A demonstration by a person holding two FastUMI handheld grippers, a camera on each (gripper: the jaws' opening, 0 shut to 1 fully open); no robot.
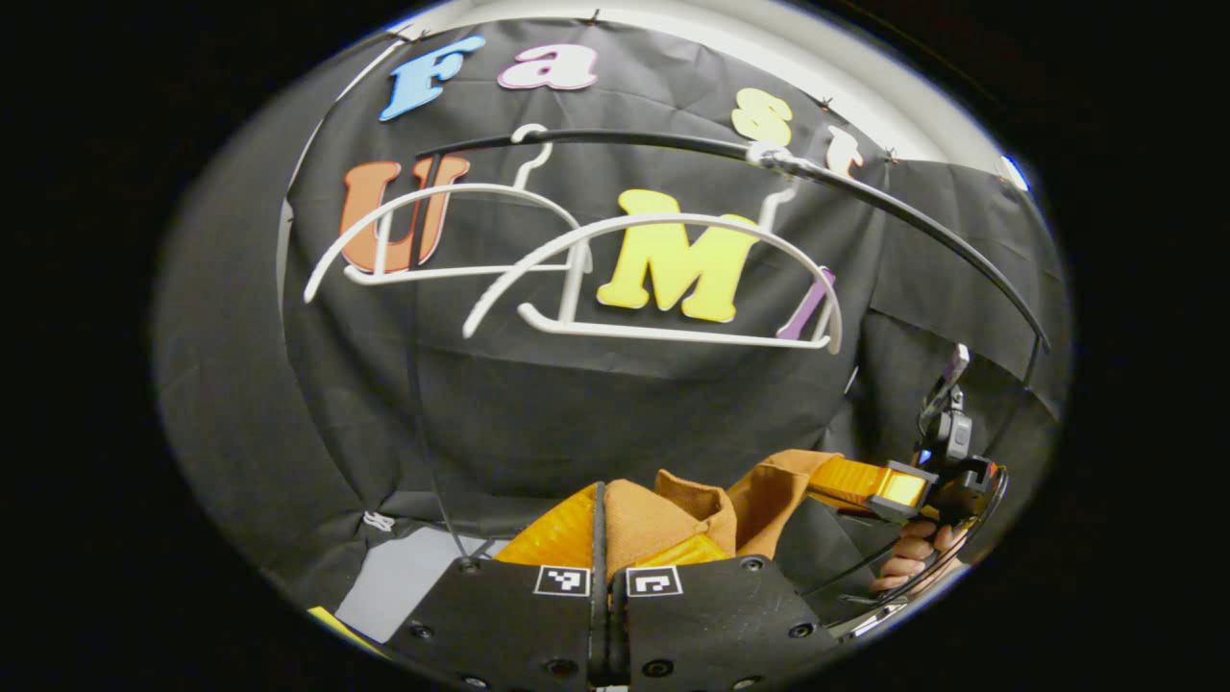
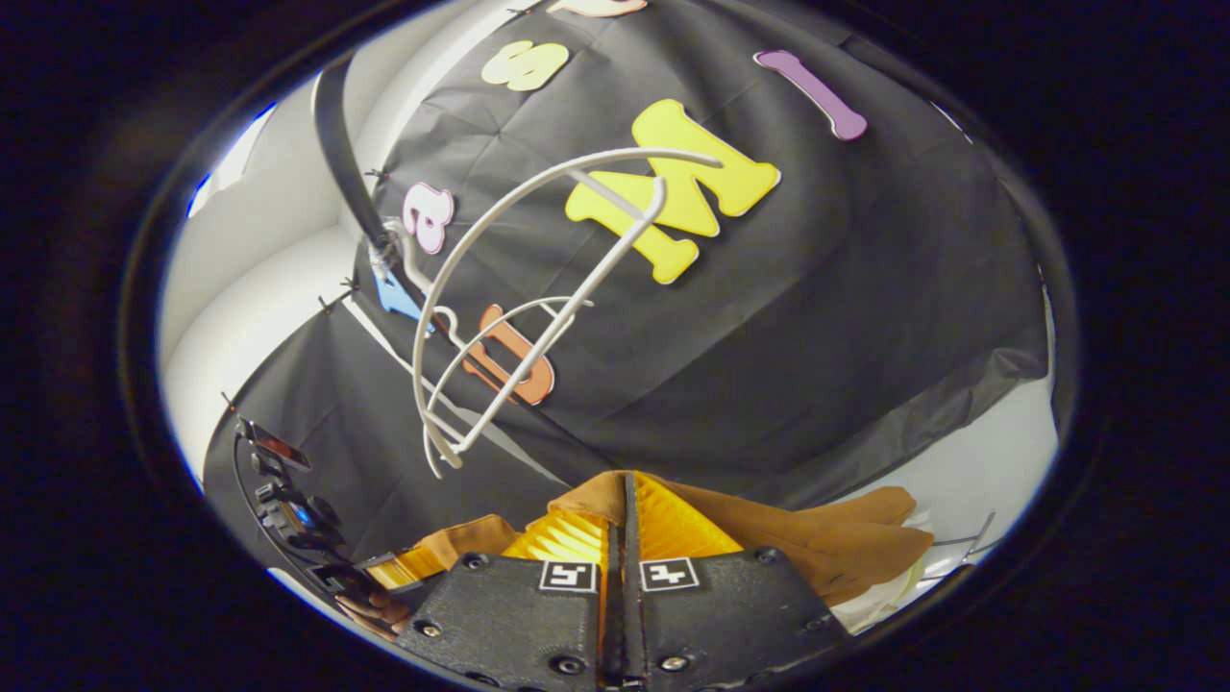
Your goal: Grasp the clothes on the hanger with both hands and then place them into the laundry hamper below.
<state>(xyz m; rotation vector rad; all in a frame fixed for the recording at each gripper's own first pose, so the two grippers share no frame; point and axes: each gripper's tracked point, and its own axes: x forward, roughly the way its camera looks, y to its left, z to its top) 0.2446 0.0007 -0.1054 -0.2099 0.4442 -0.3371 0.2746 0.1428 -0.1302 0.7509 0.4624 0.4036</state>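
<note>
Your left gripper (image 1: pixel 607 538) is closed on the brown garment (image 1: pixel 663 524): in the left gripper view its two orange fingers (image 1: pixel 562 533) meet along a thin seam with folded cloth pinched between them and bunched just ahead of the tips. Your right gripper (image 2: pixel 625 524) is likewise clamped on the same garment (image 2: pixel 817 538); in the right gripper view its ribbed orange fingers (image 2: pixel 567 538) press together on a peak of fabric, and the rest of the cloth trails off to the right of the fingers, down toward a pale rim at the lower edge that is too small to identify. In the left gripper view the garment stretches to the right from your left gripper to the other gripper (image 1: pixel 894 490), whose orange finger holds its far end, with the holding hand (image 1: pixel 913 557) visible below it. The garment hangs between the two grippers, clear of the hangers and well below them. Two white plastic hangers (image 1: pixel 663 279) hang bare from the black rail (image 1: pixel 865 192), one nearer (image 1: pixel 663 279) and one farther along (image 1: pixel 432 231); both hooks sit over the rail. In the right gripper view the same hangers (image 2: pixel 538 308) appear tilted, hanging from the rail (image 2: pixel 341 154) at the upper left. The other gripper (image 2: pixel 384 572) shows at the lower left of that view, with a hand (image 2: pixel 370 610) beneath it. The hamper cannot be made out with certainty.
</note>
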